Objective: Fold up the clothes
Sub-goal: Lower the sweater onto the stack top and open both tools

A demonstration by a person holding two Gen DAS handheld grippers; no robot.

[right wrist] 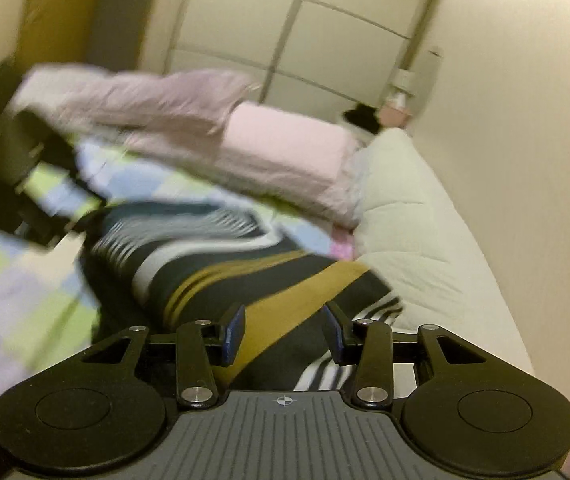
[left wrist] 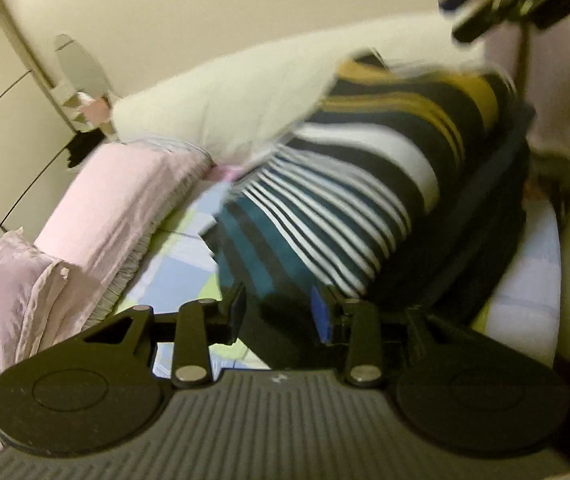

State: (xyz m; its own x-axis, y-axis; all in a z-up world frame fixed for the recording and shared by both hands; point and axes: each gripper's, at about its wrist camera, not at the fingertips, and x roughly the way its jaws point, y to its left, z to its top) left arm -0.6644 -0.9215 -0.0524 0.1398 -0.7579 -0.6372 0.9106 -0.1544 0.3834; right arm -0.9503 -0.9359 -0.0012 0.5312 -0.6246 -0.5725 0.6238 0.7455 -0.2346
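Note:
A striped garment [left wrist: 365, 184] with black, white, teal and mustard bands lies on the bed; it also shows in the right wrist view [right wrist: 221, 268]. My left gripper [left wrist: 279, 314] is open, its jaws apart over the garment's dark teal end. My right gripper [right wrist: 283, 334] is open, its jaws apart over the mustard and black end. The right gripper also shows blurred at the top right of the left wrist view [left wrist: 497, 4]. The left gripper shows blurred at the left of the right wrist view [right wrist: 25, 196]. Both views are motion-blurred.
The bed has a checked pastel sheet [right wrist: 17, 280]. A pink pillow [left wrist: 125, 200] and a crumpled pink blanket [left wrist: 17, 296] lie at the head. A white duvet [right wrist: 413, 216] runs along the wall. A wardrobe [right wrist: 285, 32] stands behind.

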